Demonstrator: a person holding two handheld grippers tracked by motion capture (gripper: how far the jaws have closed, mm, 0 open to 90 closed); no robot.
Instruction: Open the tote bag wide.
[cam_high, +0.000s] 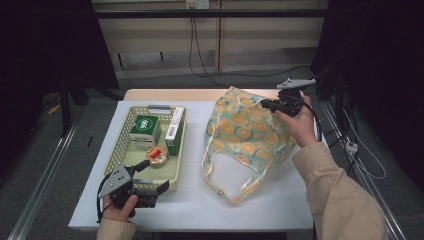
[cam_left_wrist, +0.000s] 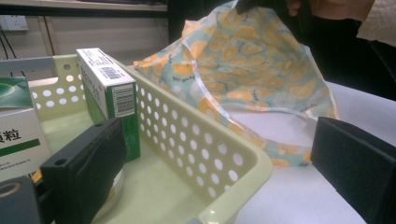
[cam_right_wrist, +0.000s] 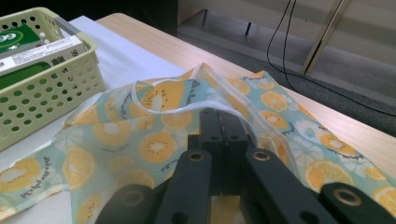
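Note:
A fabric bag (cam_high: 245, 135) printed with orange slices lies on the white table cover, its handles toward the near edge. My right gripper (cam_high: 265, 104) is shut on the bag's far top hem and holds it raised; in the right gripper view the jaws (cam_right_wrist: 220, 119) pinch the white-trimmed edge of the bag (cam_right_wrist: 140, 135). My left gripper (cam_high: 152, 177) is open at the near right corner of a pale yellow basket (cam_high: 116, 145). One jaw is inside the basket wall (cam_left_wrist: 196, 140) and the other outside over the cover. Nothing is between the left gripper's (cam_left_wrist: 219, 158) jaws except that wall.
The basket holds a green-and-white box (cam_high: 145, 129), a tall narrow green box (cam_high: 175, 130) standing on its side against the right wall, and a small round tin (cam_high: 157, 155). Bare wooden tabletop (cam_high: 175, 94) shows at the far edge. Cables hang beyond the table.

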